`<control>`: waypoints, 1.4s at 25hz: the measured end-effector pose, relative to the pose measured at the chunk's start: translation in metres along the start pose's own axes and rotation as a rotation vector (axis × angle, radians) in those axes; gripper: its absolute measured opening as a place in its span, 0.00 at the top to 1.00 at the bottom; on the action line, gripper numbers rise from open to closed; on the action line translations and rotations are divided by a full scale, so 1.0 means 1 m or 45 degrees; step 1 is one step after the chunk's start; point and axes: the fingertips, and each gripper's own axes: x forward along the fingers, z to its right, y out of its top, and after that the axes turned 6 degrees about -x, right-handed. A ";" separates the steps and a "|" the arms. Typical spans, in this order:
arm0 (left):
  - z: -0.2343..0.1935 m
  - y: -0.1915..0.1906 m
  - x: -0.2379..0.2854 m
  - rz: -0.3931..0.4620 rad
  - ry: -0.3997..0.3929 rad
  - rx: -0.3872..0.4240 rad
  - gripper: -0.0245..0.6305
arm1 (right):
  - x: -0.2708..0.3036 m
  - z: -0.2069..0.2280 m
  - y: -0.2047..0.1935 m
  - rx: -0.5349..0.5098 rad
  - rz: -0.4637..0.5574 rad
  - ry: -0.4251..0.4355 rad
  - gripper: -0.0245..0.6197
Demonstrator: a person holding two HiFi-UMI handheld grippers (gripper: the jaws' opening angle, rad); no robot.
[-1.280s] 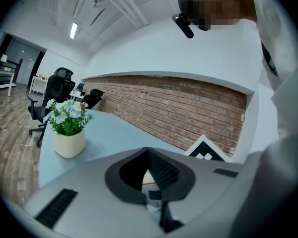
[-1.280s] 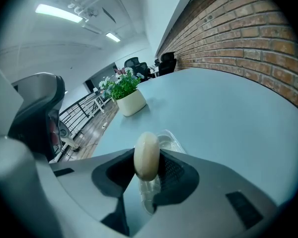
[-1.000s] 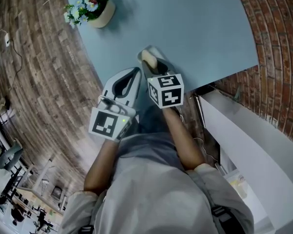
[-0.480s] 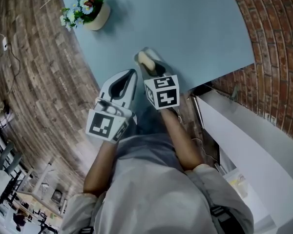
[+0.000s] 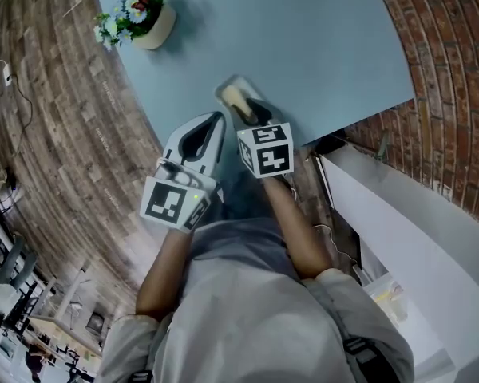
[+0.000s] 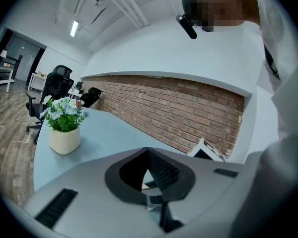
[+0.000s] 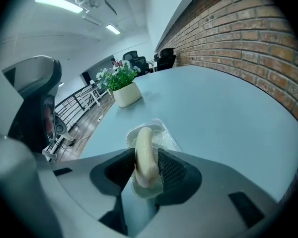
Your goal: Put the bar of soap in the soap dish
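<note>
Now the right gripper (image 7: 148, 172) has just been opening its jaws wide around the bar of soap (image 7: 144, 150), which stands on edge in the soap dish (image 7: 163, 132) on the desk (image 7: 218, 108). The left gripper (image 6: 148, 171), at the right one's seven o'clock in the head view, is closed and empty.

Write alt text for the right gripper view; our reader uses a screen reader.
The right tool's jaws, which have just been opening, flank a cream bar of soap standing on edge in a clear soap dish on a pale blue table. A potted plant sits farther back, with a brick wall at right.
</note>
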 end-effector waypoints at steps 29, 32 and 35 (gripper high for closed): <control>0.018 0.011 -0.020 0.034 -0.094 0.033 0.96 | -0.080 -0.011 0.035 -0.076 0.256 -0.130 0.93; 0.021 0.017 -0.025 0.049 -0.113 0.055 0.96 | -0.097 -0.020 0.045 -0.089 0.320 -0.132 0.94; 0.028 0.028 -0.034 0.077 -0.134 0.106 0.96 | -0.116 -0.032 0.056 -0.114 0.399 -0.130 0.94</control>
